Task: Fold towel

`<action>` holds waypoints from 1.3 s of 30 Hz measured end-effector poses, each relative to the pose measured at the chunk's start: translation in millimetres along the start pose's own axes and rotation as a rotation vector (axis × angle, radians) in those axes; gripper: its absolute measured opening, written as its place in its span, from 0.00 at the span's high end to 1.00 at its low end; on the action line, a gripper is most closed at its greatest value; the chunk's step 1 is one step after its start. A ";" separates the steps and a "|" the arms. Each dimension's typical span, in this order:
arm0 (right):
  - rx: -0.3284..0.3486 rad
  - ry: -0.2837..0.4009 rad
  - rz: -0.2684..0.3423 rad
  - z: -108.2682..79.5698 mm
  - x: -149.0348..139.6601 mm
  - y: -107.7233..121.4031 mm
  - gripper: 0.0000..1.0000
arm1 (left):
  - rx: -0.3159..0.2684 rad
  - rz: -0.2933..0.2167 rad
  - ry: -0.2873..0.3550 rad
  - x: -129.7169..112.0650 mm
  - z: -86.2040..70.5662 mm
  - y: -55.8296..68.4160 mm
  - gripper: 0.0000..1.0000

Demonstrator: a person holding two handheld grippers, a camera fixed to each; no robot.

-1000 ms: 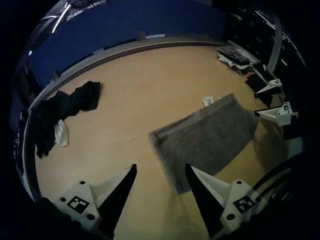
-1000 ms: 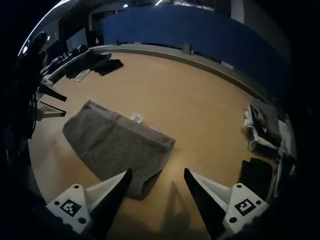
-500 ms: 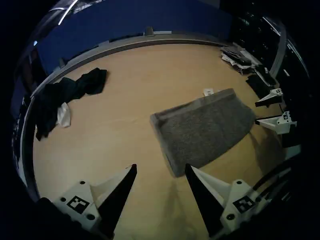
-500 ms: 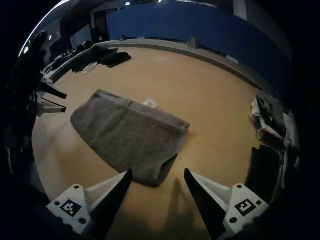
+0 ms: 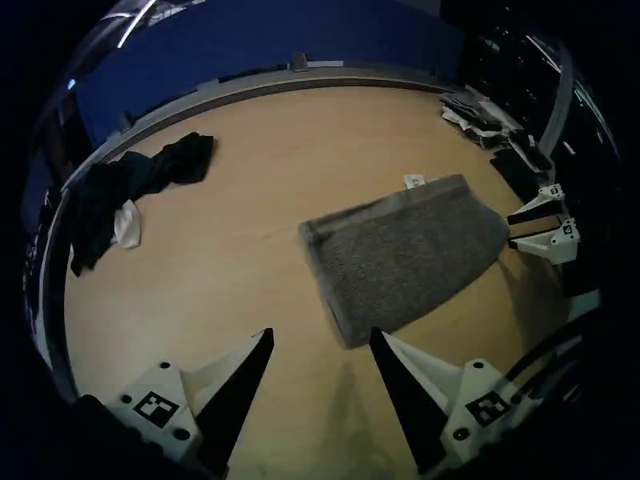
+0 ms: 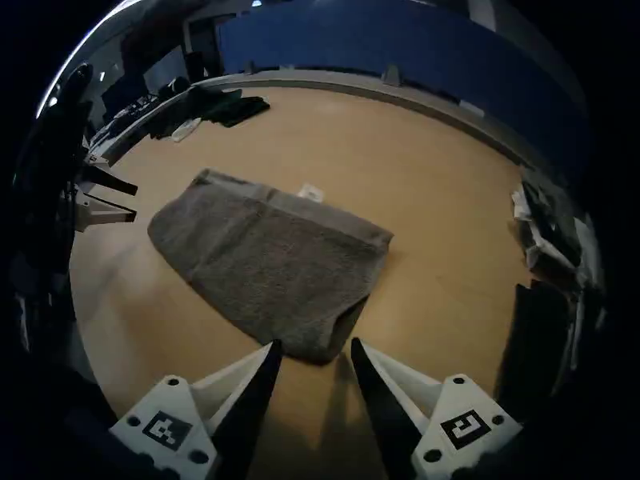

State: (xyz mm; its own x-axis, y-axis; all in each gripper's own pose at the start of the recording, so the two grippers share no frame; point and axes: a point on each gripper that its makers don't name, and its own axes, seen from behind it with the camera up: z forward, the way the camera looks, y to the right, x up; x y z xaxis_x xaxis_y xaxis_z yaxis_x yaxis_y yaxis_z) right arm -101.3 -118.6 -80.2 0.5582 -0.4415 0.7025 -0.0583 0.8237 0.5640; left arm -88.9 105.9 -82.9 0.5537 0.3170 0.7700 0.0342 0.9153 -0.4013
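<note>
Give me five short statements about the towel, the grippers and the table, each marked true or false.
1. The grey towel lies on the wooden table. True.
2. The left gripper is shut on the towel. False: its fingers stand apart and hold nothing.
3. Dark clothes lie on the table, apart from the towel. True.
4. The towel hangs over the table's edge. False: all of it rests on the tabletop.
5. The right gripper is open near a towel corner. True.

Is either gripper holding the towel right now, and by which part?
Nothing is held: left gripper and right gripper are both open, neither pinching the grey towel.
</note>
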 end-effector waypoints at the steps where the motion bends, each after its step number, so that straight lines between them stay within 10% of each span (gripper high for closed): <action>1: 0.002 -0.003 0.003 0.4 -0.5 -0.2 0.39 | 0.000 -0.001 0.000 0.1 -0.1 -0.2 0.11; 22: 0.001 -0.025 0.014 8.3 -8.0 6.0 0.96 | 0.001 -0.001 -0.003 -2.4 -2.0 -2.5 0.11; 39: 0.007 -0.012 -0.005 3.4 -5.0 3.6 0.99 | -0.010 -0.007 -0.010 -4.2 0.9 0.0 0.11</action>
State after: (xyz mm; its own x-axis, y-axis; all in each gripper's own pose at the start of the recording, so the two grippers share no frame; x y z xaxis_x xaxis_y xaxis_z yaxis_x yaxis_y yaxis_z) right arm -107.1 -114.7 -80.1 0.5488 -0.4501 0.7045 -0.0616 0.8187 0.5710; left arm -92.0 104.8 -85.7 0.5448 0.3135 0.7778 0.0460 0.9149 -0.4010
